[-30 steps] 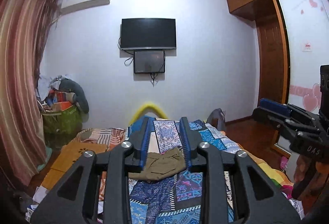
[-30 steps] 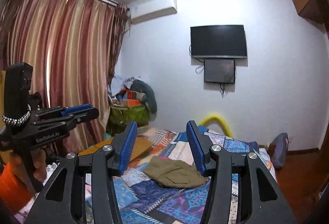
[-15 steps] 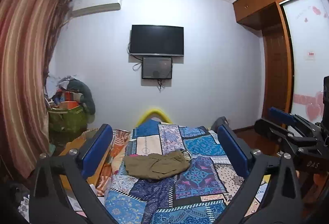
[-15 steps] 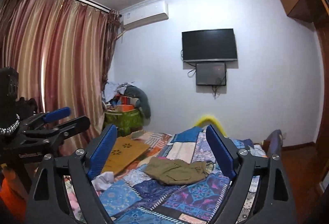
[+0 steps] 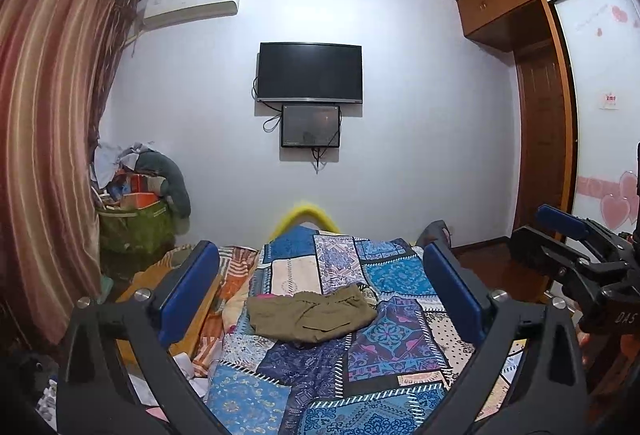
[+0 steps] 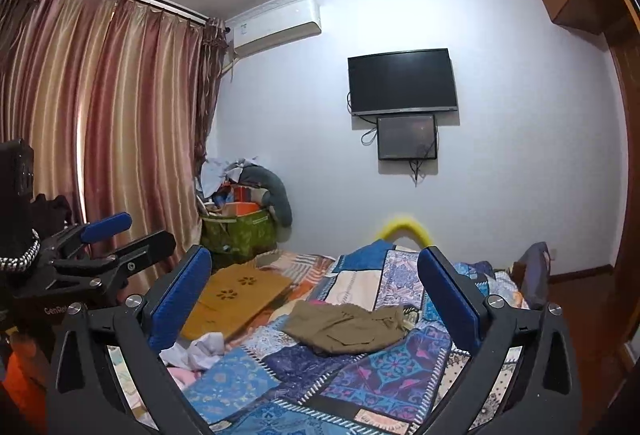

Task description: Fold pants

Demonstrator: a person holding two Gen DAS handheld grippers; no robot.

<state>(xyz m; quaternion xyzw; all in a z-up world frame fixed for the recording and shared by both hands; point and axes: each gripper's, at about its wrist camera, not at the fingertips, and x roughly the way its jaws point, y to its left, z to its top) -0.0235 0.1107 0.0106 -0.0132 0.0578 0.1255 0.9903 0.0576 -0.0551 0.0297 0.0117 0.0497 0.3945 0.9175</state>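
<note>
Bedroom walls, a striped curtain and a wall-mounted television frame a bed covered by a patchwork quilt. On the quilt lie the olive pants, a loose, rumpled heap with no crisp edges, though from this distance I cannot tell whether any fold is already in them. They look far from a neat flat packet, so smoothing and folding seem left to do. Both tools hang in the air well short of the cloth: the left gripper has its blue pads spread wide and holds nothing, and the right gripper is likewise spread and empty. Beside the pants, a mustard cloth and crumpled white paper crowd the quilt's left edge, narrowing the working room there.
</note>
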